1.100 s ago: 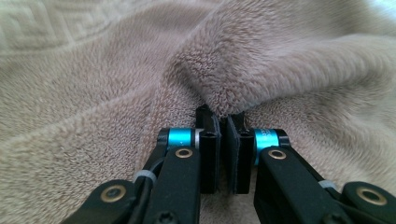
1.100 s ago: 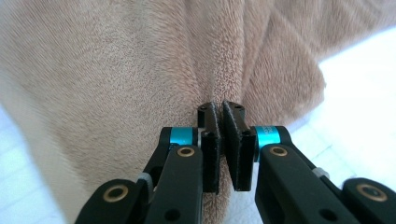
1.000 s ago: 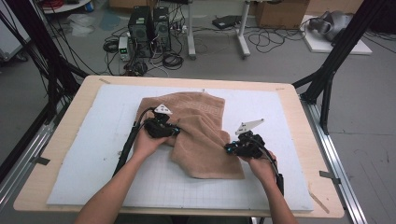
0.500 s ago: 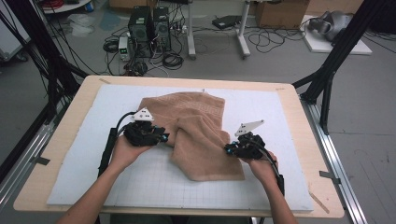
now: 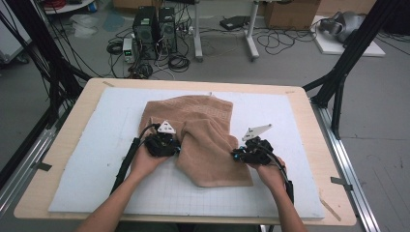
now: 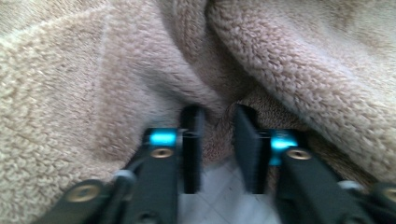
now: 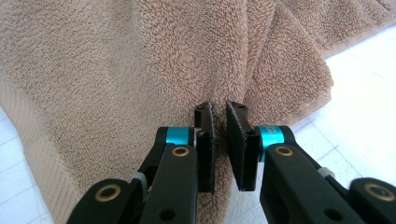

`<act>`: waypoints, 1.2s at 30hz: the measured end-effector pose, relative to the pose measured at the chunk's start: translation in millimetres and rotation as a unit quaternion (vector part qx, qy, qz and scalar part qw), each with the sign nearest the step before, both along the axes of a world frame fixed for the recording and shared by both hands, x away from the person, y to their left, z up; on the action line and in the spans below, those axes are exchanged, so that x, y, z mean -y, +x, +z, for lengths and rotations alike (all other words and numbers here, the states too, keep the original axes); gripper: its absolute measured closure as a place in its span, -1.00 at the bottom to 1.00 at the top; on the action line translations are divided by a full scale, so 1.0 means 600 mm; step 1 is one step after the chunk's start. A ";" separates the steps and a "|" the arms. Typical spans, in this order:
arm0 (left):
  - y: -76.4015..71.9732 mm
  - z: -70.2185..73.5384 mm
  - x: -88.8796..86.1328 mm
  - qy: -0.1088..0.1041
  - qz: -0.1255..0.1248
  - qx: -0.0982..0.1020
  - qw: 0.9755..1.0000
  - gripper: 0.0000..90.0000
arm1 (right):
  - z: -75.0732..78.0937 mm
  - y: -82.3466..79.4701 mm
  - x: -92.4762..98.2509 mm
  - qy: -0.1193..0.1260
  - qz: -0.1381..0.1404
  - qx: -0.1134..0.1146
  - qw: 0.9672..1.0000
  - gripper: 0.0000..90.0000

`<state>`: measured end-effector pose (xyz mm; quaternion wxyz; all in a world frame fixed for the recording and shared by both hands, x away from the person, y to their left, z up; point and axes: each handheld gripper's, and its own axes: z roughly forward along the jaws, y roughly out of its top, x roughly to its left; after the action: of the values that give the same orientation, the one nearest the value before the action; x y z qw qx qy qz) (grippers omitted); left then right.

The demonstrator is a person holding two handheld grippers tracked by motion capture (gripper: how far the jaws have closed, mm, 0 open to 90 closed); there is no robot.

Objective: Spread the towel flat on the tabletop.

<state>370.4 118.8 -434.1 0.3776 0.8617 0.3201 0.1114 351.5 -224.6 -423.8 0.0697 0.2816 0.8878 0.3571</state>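
A tan terry towel (image 5: 208, 125) lies rumpled on the white gridded mat (image 5: 96, 159), with a flap folded over toward the front. My left gripper (image 5: 178, 147) sits at the towel's left fold. Its jaws have just been closing, and in the left gripper view the gripper (image 6: 218, 116) pinches a ridge of towel (image 6: 303, 60) between its pads. My right gripper (image 5: 235, 155) is at the towel's right edge. In the right gripper view the gripper (image 7: 218, 109) has its jaws nearly together on a fold of towel (image 7: 140, 60).
The mat covers a wooden table (image 5: 58, 150) with metal rails along both sides. Black frame struts (image 5: 338, 82) rise at the back corners. Computer towers (image 5: 154, 29) and cables lie on the floor beyond the far edge.
The left gripper swung left off the towel, then came back right and nearer onto its left fold. The towel's flap shifted over the middle. The right gripper stayed in place.
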 end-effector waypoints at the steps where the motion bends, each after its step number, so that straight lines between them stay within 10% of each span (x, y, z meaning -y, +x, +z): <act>1: -0.001 0.002 -0.001 0.001 -0.002 0.001 1.000 0.87 | -0.001 0.001 0.001 0.002 0.001 0.001 1.000 0.82; 26: -0.107 0.126 -0.120 -0.071 -0.001 0.084 0.994 0.94 | 0.034 -0.041 -0.012 0.003 0.048 0.029 0.998 0.86; 36: -0.037 0.103 -0.117 -0.065 0.048 0.070 0.994 0.94 | 0.032 -0.025 0.010 0.007 0.015 0.027 1.000 0.87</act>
<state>348.1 189.0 -372.2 0.4487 0.8088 0.3408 0.1683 336.5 -230.6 -404.5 0.0859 0.2591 0.8871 0.3722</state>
